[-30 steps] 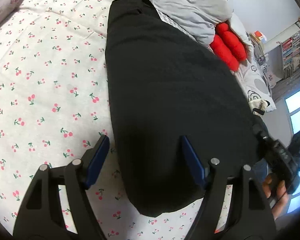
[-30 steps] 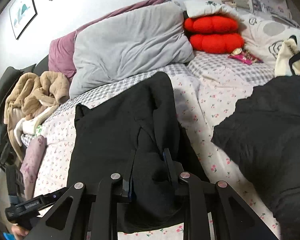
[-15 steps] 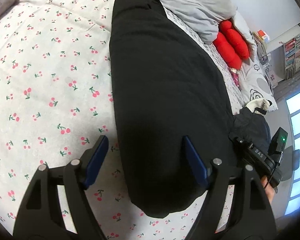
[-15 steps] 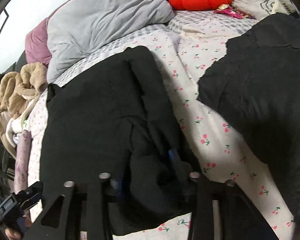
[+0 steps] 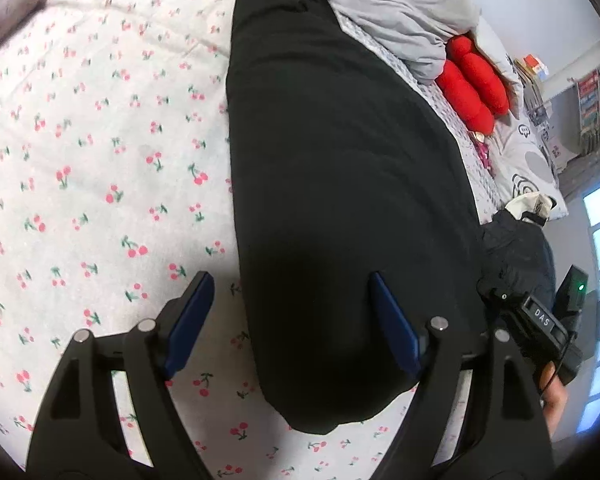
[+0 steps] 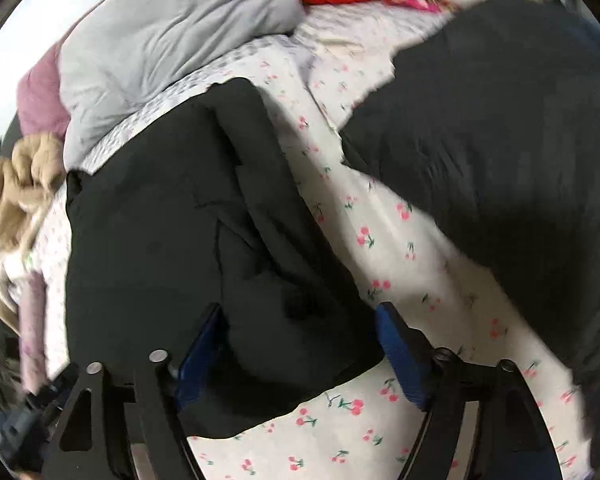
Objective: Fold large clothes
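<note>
A large black garment (image 5: 340, 140) lies lengthwise on the cherry-print sheet (image 5: 80, 140). My left gripper (image 5: 290, 278) hovers open over its near end. One blue pad is over the sheet, the other over the cloth, and neither touches it. In the right wrist view the same garment (image 6: 160, 240) shows a folded-over strip along its right side. My right gripper (image 6: 299, 307) is low over the near corner with its jaws opening. The cloth lies between the blue pads but is not pinched.
A second black garment (image 6: 500, 140) is heaped on the bed to the right. A grey duvet (image 6: 172, 36), red cushions (image 5: 472, 80) and a purple pillow line the far side. Beige clothing (image 6: 16, 192) is piled at the left. A hand holds the other gripper's body (image 5: 540, 324).
My right gripper let go of the black fold it was pinching, its jaws spread wide, and it dipped lower toward the bed. The left gripper hardly moved.
</note>
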### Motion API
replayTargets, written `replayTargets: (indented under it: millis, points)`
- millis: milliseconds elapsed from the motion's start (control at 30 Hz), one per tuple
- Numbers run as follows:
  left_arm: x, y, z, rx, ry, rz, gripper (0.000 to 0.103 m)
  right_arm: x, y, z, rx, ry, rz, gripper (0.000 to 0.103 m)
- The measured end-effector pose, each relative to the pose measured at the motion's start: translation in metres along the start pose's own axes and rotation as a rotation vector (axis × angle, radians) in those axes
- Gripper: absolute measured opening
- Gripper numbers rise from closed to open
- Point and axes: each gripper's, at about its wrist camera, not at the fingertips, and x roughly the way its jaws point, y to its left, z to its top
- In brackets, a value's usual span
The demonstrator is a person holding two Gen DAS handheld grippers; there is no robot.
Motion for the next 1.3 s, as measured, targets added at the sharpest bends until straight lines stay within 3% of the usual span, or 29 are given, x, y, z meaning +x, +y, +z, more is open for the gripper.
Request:
replayTargets:
  millis: [167,233,333,533,667,900,1133,1300]
  points:
    - [0.003,-0.005,-0.005,0.041,-0.014,0.043,0.081,0.013,-0.006,-0.005,0.029,0.028,-0.011,0.086]
    - [0.005,-0.006,-0.008,0.051,-0.032,0.060,0.081,0.013,-0.013,-0.007,0.076,0.034,0.025,0.086]
    - [0.010,0.000,-0.008,0.005,-0.007,0.020,0.082,0.013,-0.029,-0.014,0.184,0.061,0.118,0.086]
    - [0.016,0.020,-0.012,-0.148,0.055,-0.069,0.089,0.033,-0.039,-0.018,0.275,0.108,0.202,0.091]
    - [0.023,0.018,-0.022,-0.176,0.087,-0.102,0.097,0.048,-0.044,-0.019,0.338,0.139,0.276,0.092]
    - [0.037,0.017,-0.033,-0.221,0.143,-0.181,0.103,0.055,-0.037,-0.021,0.366,0.105,0.285,0.095]
    - [0.038,0.003,-0.035,-0.201,0.097,-0.186,0.096,0.064,-0.032,-0.016,0.374,0.073,0.293,0.095]
    - [0.040,-0.005,-0.035,-0.185,0.073,-0.175,0.092,0.053,-0.027,-0.015,0.346,0.037,0.283,0.074]
